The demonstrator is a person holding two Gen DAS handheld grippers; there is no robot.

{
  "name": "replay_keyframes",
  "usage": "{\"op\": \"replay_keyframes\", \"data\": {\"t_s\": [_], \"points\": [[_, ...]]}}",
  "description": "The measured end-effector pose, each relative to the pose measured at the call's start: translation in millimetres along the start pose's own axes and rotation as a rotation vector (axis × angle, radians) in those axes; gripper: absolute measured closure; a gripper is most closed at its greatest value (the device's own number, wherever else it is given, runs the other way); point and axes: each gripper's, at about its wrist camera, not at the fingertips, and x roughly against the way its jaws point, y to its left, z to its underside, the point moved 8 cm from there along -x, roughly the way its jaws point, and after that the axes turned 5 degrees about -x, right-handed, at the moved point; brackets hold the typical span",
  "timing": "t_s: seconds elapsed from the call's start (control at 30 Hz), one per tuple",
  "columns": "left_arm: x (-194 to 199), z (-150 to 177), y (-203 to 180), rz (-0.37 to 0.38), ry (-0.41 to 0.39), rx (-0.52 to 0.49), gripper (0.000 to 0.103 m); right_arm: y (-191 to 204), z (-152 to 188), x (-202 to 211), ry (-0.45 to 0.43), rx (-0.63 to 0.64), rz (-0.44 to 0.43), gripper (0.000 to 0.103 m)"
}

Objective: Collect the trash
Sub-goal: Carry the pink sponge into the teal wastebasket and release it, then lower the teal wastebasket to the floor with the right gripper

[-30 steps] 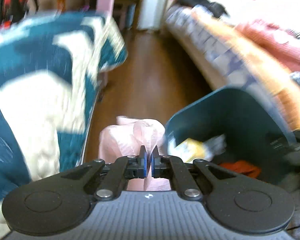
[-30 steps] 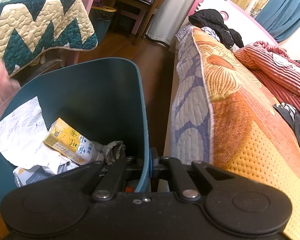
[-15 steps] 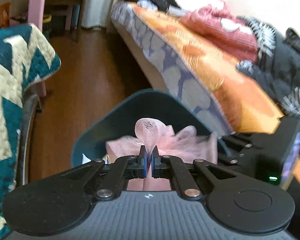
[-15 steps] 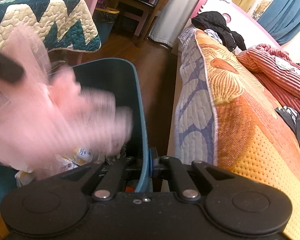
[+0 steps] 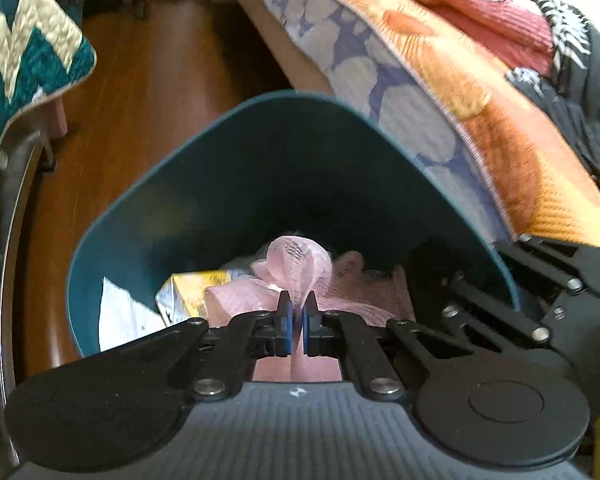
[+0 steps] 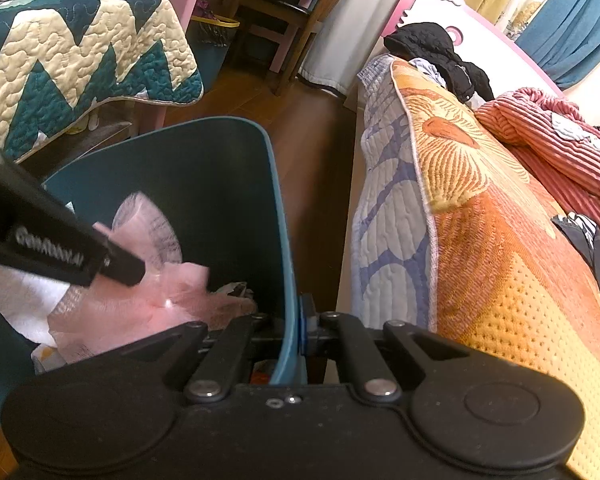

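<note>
So the left gripper [image 5: 295,316] has swung from over the floor to inside the teal bin [image 5: 228,184], still pinched on the pink mesh bundle [image 5: 300,264]. The right gripper [image 6: 296,328] is clamped on the bin's rim at 6 o'clock. Probably just the drop left; carton [image 5: 188,288] and paper are already in. Wood floor [image 5: 140,92], quilted bed [image 6: 480,208] at 3 o'clock.
</note>
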Motion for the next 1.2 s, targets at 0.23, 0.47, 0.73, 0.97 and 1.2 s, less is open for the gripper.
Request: {"op": "replay_keyframes", "data": {"t_s": [0.23,0.47,0.73,0.97,1.2], "points": [[12.9,9.6,16.5,0.007,-0.005,0.043,0.054,2.8,-2.9,1.0,0.022,-0.016,-0.007,0.097],[45.5,9.0,35.2,0.021,-0.068,0.093,0.035,-1.2,-9.6,-8.2,0.073,-0.002,0.004,0.098],[73.0,12.9,58.3,-0.002,-0.135,0.116,0.035,-0.7,-36.6,-33.3,0.107,0.087,-0.011,0.099],[71.6,31.6,72.3,-0.001,-0.128,0.108,0.035,11.1,-57.9,-47.1,0.11,0.15,-0.016,0.098],[39.7,50.7,104.0,-0.069,-0.072,0.226,0.035,8.7,-55.4,-46.9,0.113,0.138,-0.014,0.098]]}}
